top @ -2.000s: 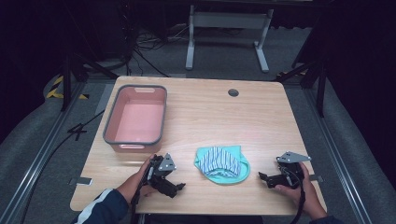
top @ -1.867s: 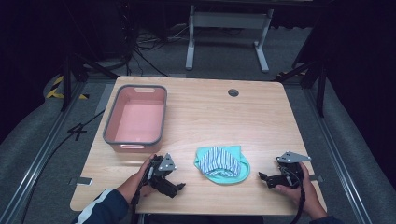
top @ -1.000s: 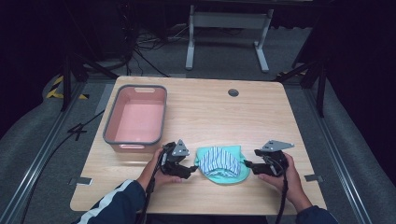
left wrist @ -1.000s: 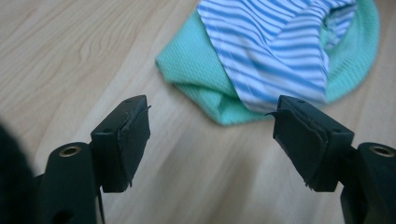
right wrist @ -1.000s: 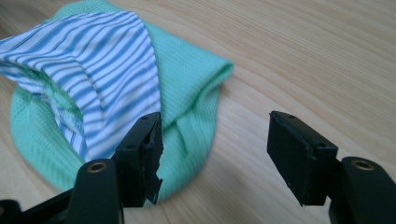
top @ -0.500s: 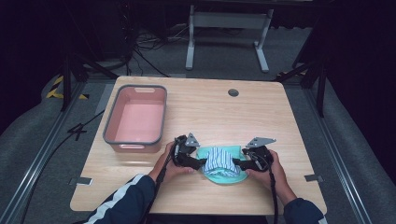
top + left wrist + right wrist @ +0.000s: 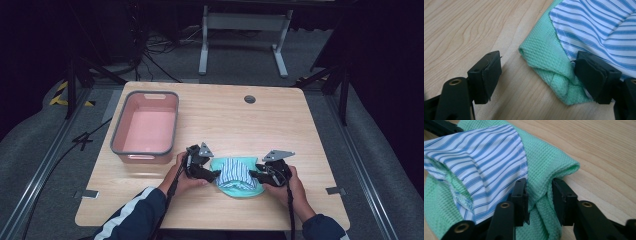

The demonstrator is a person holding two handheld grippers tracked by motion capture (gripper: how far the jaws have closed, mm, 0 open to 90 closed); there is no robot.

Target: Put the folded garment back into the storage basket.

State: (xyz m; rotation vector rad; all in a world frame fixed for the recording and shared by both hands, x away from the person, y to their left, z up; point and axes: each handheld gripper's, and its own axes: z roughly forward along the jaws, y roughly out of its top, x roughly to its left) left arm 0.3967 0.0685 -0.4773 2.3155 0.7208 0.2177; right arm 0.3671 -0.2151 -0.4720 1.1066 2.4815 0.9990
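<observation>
The green waffle-weave cloth point(image 7: 239, 187) lies bunched near the front edge of the wooden counter point(image 7: 280, 125), with a blue-and-white striped cloth point(image 7: 236, 170) on top of it, and the pink tub point(image 7: 146, 128) sits empty well to its left. The right tool point(image 7: 539, 195) has just been closing and now pinches a fold at the green cloth's edge, its pads pressing the fabric from both sides. The left tool point(image 7: 536, 72) has just been opening a little and stands released, straddling the cloth's rolled corner; one jaw is against the fabric, the other well clear over bare wood. As I judge it, the step is to get a two-sided hold on the bundle so that both cloths lift together. To do it well, the left tool should slide further in so the rolled green corner sits deep between the pads, then clench, ideally catching the striped layer too, or it may slip off on lifting. Both hands should rise evenly. No brand, label or readable writing appears on either cloth, the tub or the tools.
</observation>
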